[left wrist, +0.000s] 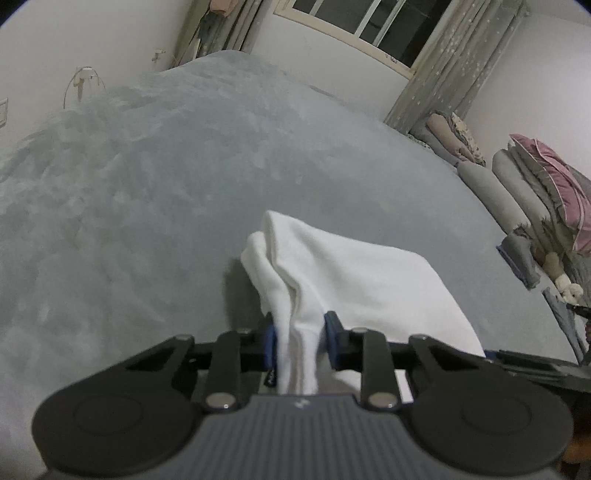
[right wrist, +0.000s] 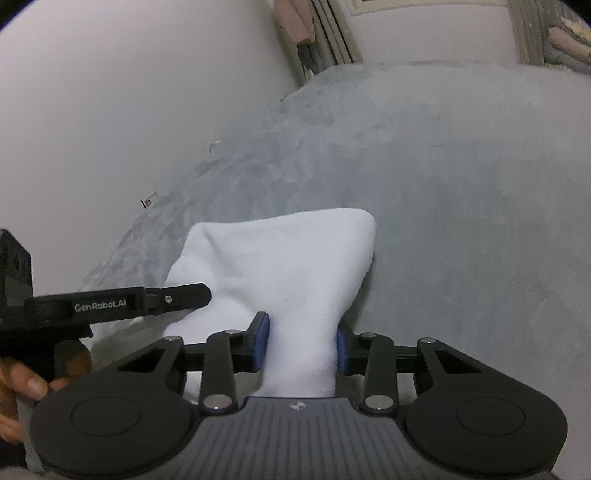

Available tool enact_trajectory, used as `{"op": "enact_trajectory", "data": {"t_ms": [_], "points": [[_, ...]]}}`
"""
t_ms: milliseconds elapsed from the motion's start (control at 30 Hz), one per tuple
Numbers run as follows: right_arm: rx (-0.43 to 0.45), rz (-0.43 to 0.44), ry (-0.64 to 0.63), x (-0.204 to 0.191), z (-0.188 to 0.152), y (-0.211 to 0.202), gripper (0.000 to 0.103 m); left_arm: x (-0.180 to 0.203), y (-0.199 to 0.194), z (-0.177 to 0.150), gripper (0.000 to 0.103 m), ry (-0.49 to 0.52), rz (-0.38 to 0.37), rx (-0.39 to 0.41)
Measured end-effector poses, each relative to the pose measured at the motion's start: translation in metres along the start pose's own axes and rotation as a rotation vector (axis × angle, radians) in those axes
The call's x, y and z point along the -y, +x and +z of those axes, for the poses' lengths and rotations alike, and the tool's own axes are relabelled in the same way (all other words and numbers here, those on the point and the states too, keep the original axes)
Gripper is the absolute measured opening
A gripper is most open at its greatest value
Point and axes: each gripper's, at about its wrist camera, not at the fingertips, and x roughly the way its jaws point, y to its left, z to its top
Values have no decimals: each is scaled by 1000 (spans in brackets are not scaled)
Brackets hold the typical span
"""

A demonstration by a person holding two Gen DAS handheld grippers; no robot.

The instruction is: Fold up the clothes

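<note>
A white garment (left wrist: 343, 269) is lifted off the grey bed (left wrist: 147, 184), stretched between both grippers. My left gripper (left wrist: 300, 341) is shut on a bunched edge of it, and the cloth spreads away to the right. In the right wrist view my right gripper (right wrist: 301, 343) is shut on another part of the white garment (right wrist: 280, 258), which rises ahead of the blue pads (right wrist: 260, 341). The left gripper's body (right wrist: 110, 304) and the hand (right wrist: 26, 384) holding it show at the left of that view.
A grey plush bedspread (right wrist: 461, 184) covers the bed. Rolled and folded bedding with a pink pillow (left wrist: 554, 177) is stacked along the right side. A white wall (right wrist: 110, 92) lies to the left, a window with curtains (left wrist: 369, 22) at the far end.
</note>
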Motion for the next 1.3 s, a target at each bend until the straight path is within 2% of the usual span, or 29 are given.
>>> {"op": "enact_trajectory", "data": {"t_ms": [233, 400, 567, 667, 733, 800, 900, 1000, 1100, 1300], "points": [[19, -27, -43, -7, -1, -19, 33, 20, -4, -7, 23, 82, 6, 3], [8, -35, -24, 5, -6, -32, 33, 40, -4, -20, 24, 153, 12, -7], [-29, -1, 27, 21, -9, -18, 45, 39, -1, -23, 31, 166, 14, -14], [-21, 64, 104, 33, -7, -16, 55, 35, 0, -18, 40, 149, 6, -20], [-16, 111, 170, 43, -7, -13, 62, 31, 2, -12, 52, 130, 6, -12], [-15, 132, 220, 52, -4, -9, 63, 27, 6, -3, 55, 99, 0, -1], [1, 142, 274, 63, 2, -8, 63, 24, 13, 4, 69, 81, -13, -2], [35, 103, 254, 68, 9, -7, 67, 21, 20, 9, 69, 73, -28, -9], [32, 103, 267, 75, 15, 4, 68, 18, 28, 14, 68, 65, -43, -16], [74, 136, 366, 89, 16, 25, 65, 12, 43, 25, 56, 49, -73, -31]]}}
